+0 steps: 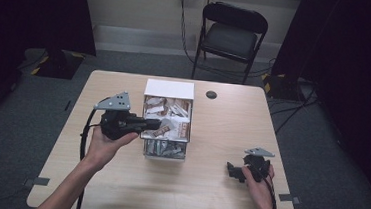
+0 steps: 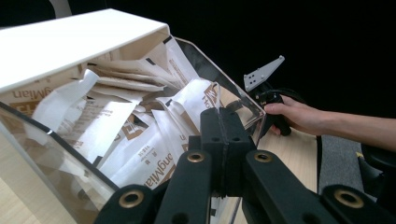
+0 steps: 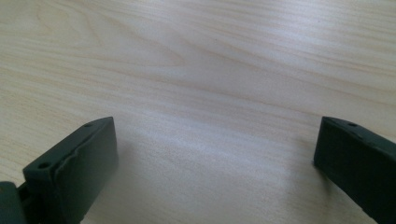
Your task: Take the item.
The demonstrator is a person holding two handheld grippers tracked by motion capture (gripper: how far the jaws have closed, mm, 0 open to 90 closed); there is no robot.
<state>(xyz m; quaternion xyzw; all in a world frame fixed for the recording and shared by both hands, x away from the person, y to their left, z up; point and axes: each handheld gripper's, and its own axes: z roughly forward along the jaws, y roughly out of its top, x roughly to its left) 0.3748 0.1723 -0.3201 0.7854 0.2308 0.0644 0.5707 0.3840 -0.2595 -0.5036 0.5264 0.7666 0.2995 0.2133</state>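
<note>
A clear plastic box (image 1: 164,150) with a white top panel (image 1: 169,89) stands mid-table, stuffed with white and brown paper packets (image 1: 170,114). My left gripper (image 1: 158,124) reaches in from the left, level, with its tips over the box's open middle. In the left gripper view its jaws (image 2: 219,116) are pressed together right at the packets (image 2: 140,154), behind the clear wall (image 2: 46,154); I cannot make out whether a packet edge is pinched. My right gripper (image 1: 233,171) rests low at the table's right front, open, with bare wood between its jaws (image 3: 215,154).
A small black round disc (image 1: 211,94) lies on the table behind the box. A black folding chair (image 1: 231,35) stands beyond the far edge, with cables on the floor around it. The left gripper view also shows the other hand on its gripper (image 2: 268,93).
</note>
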